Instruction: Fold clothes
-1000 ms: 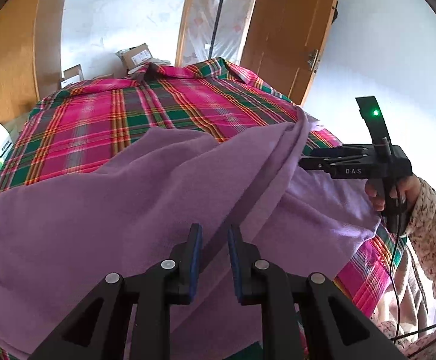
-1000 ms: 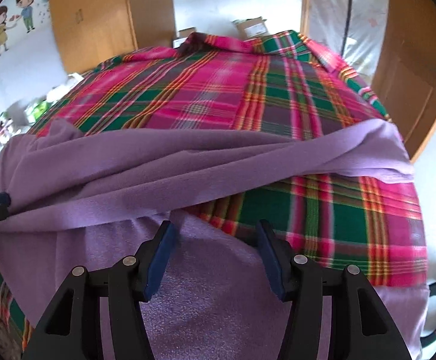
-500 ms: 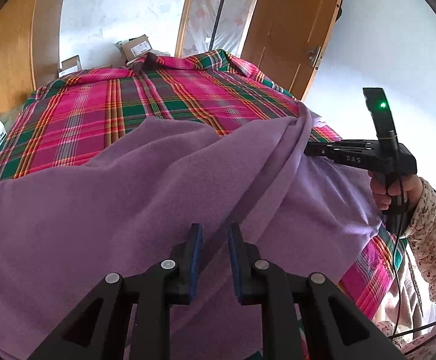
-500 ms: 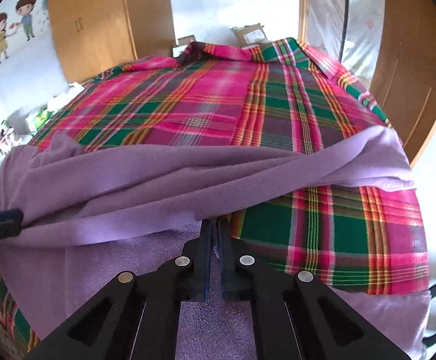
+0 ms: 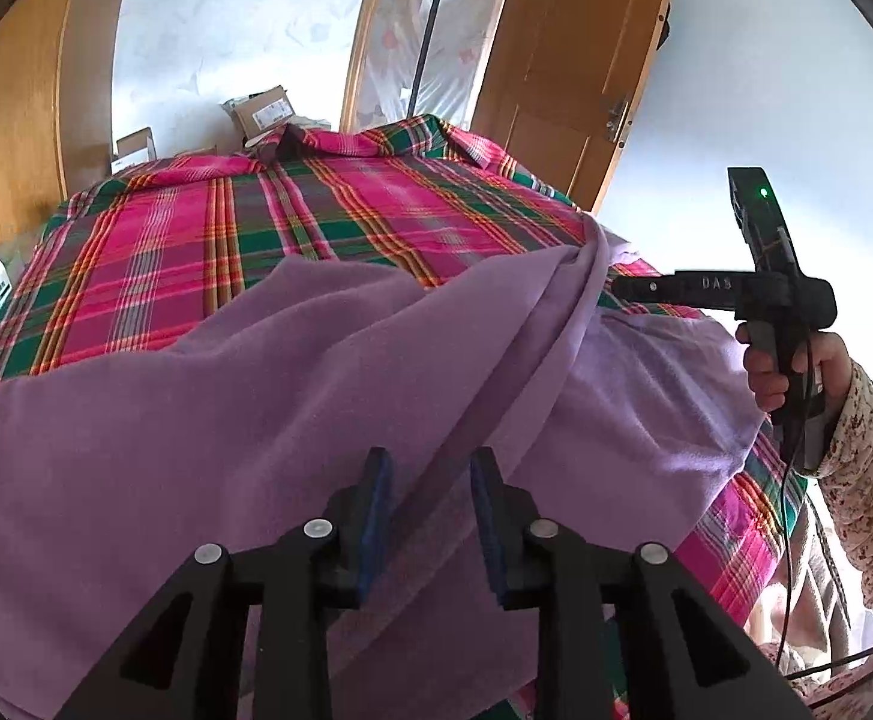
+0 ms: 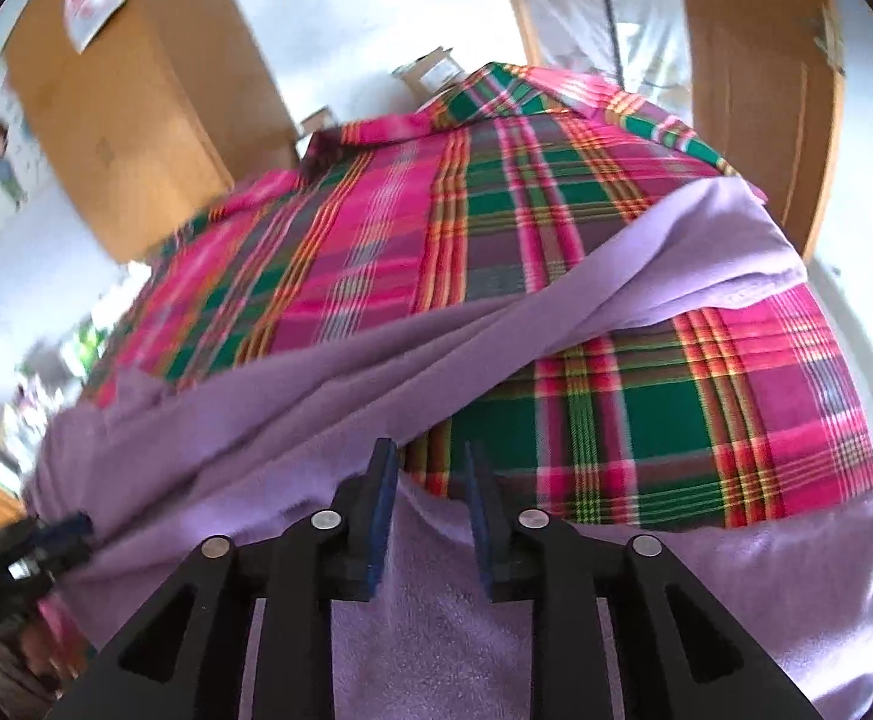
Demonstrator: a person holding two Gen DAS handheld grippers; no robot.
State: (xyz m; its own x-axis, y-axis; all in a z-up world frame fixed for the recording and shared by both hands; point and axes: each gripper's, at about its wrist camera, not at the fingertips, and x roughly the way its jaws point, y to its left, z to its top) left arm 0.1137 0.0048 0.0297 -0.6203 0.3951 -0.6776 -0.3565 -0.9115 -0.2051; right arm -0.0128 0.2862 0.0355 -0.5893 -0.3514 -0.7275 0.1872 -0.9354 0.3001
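Bed [image 5: 208, 252]: filling the middle of both views under a pink, green and orange plaid cover, running toward the top of the frame.
Purple garment [image 5: 256, 396]: lying across the lower half of the left wrist view, bunching into diagonal folds that are rising toward the middle right; in the right wrist view it is crossing from lower left to upper right, with plaid showing between two of its layers.
Wooden door [image 5: 562, 60]: standing at upper right of the left wrist view.
Left gripper [image 5: 430, 516]: sitting at bottom centre, its blue-padded fingers parted, with a ridge of purple cloth running between them; whether the pads are pressing it I cannot tell.
Right gripper [image 6: 427, 510]: fingers standing slightly apart over the garment's edge, gripping nothing that shows.
Hand [image 5: 778, 372]: at middle right, in a floral sleeve, gripping the right gripper's handle.
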